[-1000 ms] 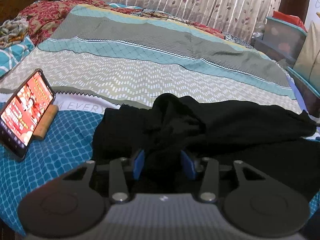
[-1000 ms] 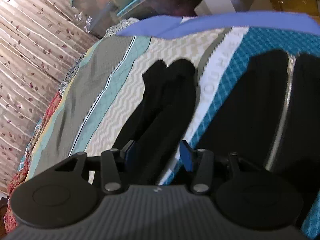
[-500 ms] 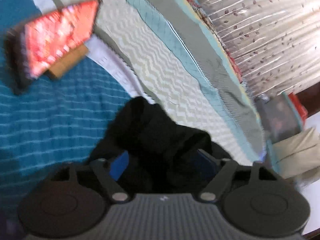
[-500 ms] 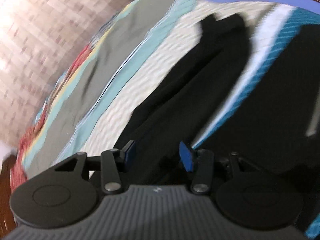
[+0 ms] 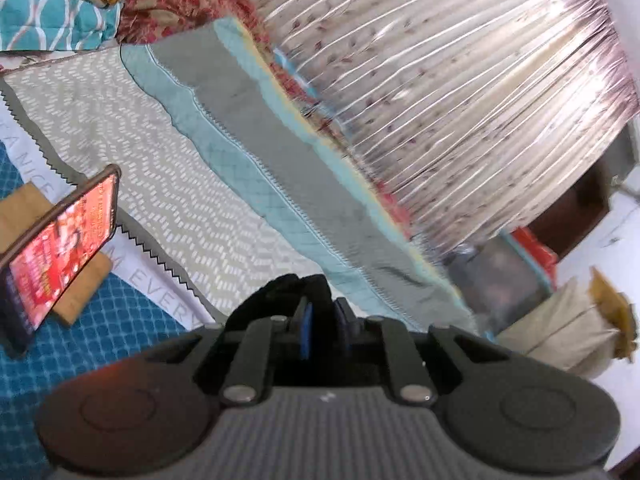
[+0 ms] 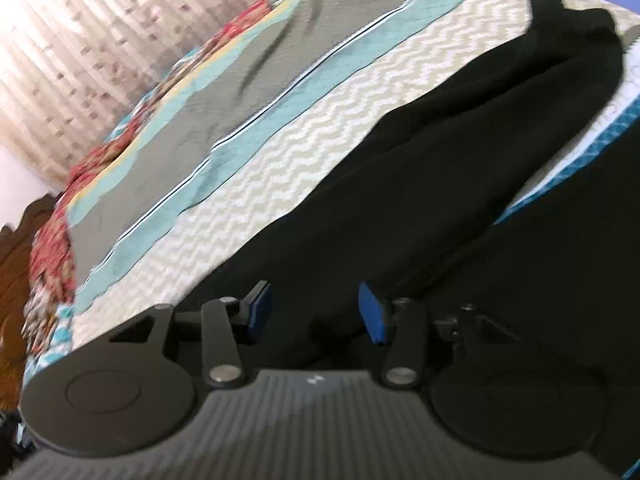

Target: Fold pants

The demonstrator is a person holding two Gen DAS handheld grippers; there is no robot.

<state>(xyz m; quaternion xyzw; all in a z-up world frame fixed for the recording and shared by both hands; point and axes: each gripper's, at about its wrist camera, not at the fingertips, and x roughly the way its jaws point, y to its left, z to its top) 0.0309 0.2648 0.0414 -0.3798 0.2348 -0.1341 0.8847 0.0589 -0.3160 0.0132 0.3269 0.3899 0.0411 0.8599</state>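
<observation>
The black pants (image 6: 460, 152) lie stretched across the patterned bedspread (image 6: 260, 152), the leg ends at the far right. My right gripper (image 6: 316, 310) has its blue pads (image 6: 372, 312) well apart, and a thick bunch of the black fabric fills the gap between them. In the left wrist view only a small hump of the pants (image 5: 272, 296) shows, right at the fingers. My left gripper (image 5: 322, 320) is lifted and rolled, its jaws closing to a narrow slit on a fold of that fabric.
A phone (image 5: 60, 256) with a red screen leans on a wooden stand (image 5: 86, 290) at the left. Curtains (image 5: 440, 80) run along the bed's far side. Storage boxes (image 5: 504, 276) and a beige bundle (image 5: 560, 328) sit beyond the bed's end. Another black garment (image 6: 580, 272) lies right of the pants.
The left jaws opened wide, then closed tight on the fabric while that gripper rolled and lifted. The right gripper swung sideways with the fabric still between its pads, and the leg now lies stretched out.
</observation>
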